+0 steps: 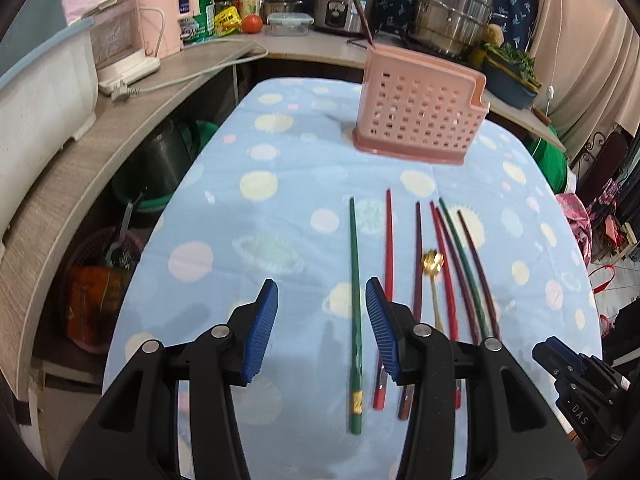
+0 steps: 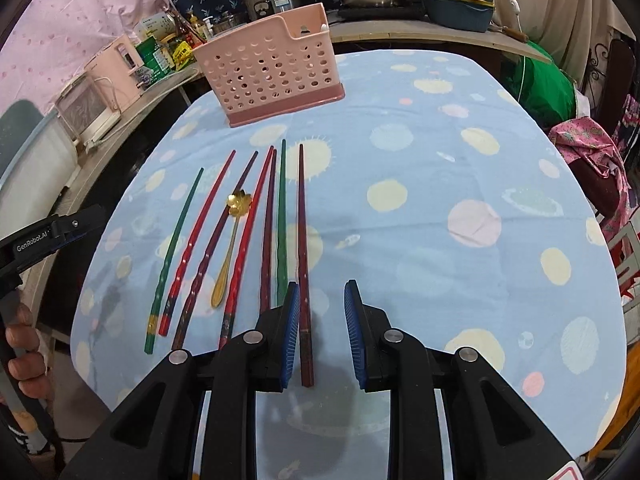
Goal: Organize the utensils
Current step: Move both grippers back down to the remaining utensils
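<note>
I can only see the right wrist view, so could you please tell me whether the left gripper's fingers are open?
Observer: Yes, the left gripper is open, with its blue fingers spread wide.
Operator: Thank you. What lies between them?
Observer: The leftmost green chopstick lies on the cloth between them, and it is not gripped.
Operator: Is anything already in the holder?
Observer: A dark red chopstick sticks up from the far end of the pink holder, apparently inside it.
</note>
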Action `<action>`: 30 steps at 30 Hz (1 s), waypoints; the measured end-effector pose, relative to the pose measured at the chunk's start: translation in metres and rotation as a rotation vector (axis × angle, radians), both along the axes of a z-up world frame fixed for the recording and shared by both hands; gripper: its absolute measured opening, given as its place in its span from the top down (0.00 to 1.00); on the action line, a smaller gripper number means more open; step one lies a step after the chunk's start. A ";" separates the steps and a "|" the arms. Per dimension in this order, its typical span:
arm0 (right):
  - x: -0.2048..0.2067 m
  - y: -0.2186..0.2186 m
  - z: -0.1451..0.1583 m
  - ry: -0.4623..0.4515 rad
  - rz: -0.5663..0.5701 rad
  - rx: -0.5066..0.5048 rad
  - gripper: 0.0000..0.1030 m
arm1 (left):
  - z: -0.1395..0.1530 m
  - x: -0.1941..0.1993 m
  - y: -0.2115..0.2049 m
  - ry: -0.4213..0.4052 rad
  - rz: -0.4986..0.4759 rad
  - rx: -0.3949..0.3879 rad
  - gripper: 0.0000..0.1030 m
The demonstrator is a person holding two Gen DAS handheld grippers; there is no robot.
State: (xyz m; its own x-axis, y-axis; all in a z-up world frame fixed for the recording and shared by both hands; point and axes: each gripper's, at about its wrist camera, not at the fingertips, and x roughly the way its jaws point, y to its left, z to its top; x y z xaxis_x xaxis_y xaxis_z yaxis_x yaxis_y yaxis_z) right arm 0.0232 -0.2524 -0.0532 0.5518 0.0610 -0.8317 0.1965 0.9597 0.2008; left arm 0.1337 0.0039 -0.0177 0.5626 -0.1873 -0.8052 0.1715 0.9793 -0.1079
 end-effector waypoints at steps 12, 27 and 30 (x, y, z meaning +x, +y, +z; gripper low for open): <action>-0.018 0.014 -0.017 0.042 0.025 0.007 0.78 | -0.032 -0.031 0.002 0.082 -0.033 0.020 0.55; -0.022 0.018 -0.027 0.061 0.031 -0.005 0.79 | -0.055 -0.054 -0.008 0.131 -0.095 0.036 0.49; -0.021 0.018 -0.029 0.065 0.029 -0.004 0.80 | -0.059 -0.054 -0.009 0.137 -0.097 0.042 0.49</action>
State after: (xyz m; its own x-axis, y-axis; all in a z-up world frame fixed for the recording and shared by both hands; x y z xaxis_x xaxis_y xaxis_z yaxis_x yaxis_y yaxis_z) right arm 0.0019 -0.2348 -0.0817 0.4943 0.0728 -0.8662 0.1816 0.9658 0.1848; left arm 0.0796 -0.0050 -0.0764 0.4279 -0.1998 -0.8815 0.2522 0.9629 -0.0959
